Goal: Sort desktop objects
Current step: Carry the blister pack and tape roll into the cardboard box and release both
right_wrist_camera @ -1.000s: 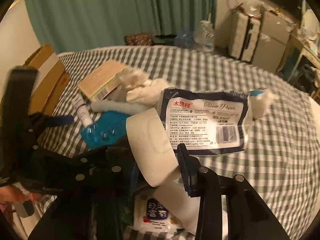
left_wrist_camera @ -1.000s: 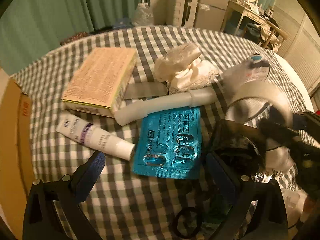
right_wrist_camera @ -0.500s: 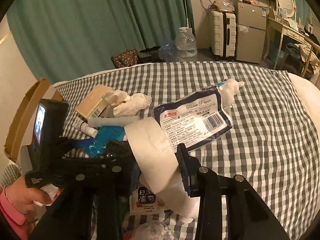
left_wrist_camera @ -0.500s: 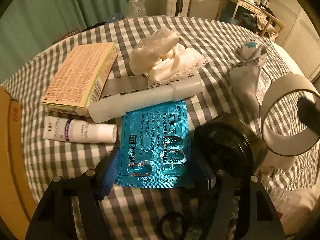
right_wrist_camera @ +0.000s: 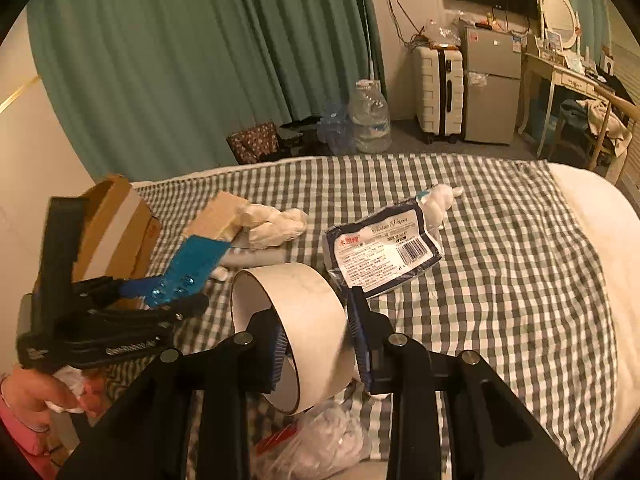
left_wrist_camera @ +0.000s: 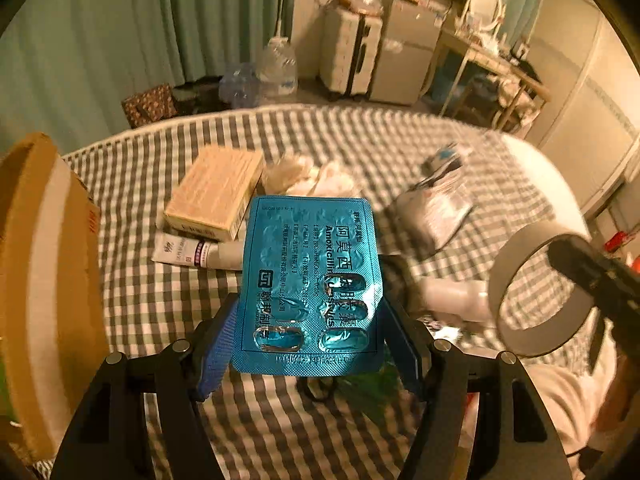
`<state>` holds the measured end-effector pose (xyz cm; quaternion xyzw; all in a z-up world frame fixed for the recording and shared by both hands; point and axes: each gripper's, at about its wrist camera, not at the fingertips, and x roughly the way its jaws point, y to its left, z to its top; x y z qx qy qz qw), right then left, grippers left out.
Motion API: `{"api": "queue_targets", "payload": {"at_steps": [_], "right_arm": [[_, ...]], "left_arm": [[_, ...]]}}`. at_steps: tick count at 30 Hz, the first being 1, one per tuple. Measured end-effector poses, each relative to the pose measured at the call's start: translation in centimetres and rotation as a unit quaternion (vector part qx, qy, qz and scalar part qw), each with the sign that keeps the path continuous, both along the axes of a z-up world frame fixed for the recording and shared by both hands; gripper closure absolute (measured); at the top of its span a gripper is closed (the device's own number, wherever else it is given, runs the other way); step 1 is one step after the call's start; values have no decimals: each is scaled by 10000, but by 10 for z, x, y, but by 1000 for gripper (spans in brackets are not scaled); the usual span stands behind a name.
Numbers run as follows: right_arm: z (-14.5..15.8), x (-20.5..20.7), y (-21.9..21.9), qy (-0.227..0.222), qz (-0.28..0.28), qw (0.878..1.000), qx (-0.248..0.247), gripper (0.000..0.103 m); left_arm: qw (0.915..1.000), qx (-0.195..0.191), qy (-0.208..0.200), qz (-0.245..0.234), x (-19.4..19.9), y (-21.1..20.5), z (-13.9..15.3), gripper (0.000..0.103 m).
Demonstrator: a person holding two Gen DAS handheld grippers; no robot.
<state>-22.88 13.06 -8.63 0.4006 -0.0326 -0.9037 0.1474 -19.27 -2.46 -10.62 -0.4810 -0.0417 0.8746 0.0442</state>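
My left gripper (left_wrist_camera: 310,340) is shut on a blue blister pack of capsules (left_wrist_camera: 310,276) and holds it lifted above the checked cloth; it also shows in the right wrist view (right_wrist_camera: 188,272). My right gripper (right_wrist_camera: 316,340) is shut on the wall of a white tape roll (right_wrist_camera: 292,312), held above the cloth; the roll also shows in the left wrist view (left_wrist_camera: 536,292). On the cloth lie a beige box (left_wrist_camera: 212,192), a small white tube (left_wrist_camera: 192,250), crumpled white tissue (right_wrist_camera: 276,224) and a tissue pack (right_wrist_camera: 384,248).
An open cardboard box (left_wrist_camera: 44,272) stands at the left edge of the checked cloth (right_wrist_camera: 500,280). A clear bag of white items (right_wrist_camera: 320,444) lies near the front. A white cylinder (left_wrist_camera: 452,300) lies under the roll. Suitcase, fridge and desk stand behind.
My left gripper closed on the blister pack and lifted it off the cloth. My right gripper rose and drew back with the tape roll.
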Motion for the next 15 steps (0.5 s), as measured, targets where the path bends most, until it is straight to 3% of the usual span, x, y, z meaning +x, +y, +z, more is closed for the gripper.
{"api": "queue_targets", "payload": {"at_steps": [8,15], "right_arm": [[48,35,-28,397,242,9989,102,75],[90,57,-102,768,865,9928,312,75]], "left_arm": [[9975,106,679,133,31,-24,68,33],[9918,269,1093,598,65,-89,112,33]]}}
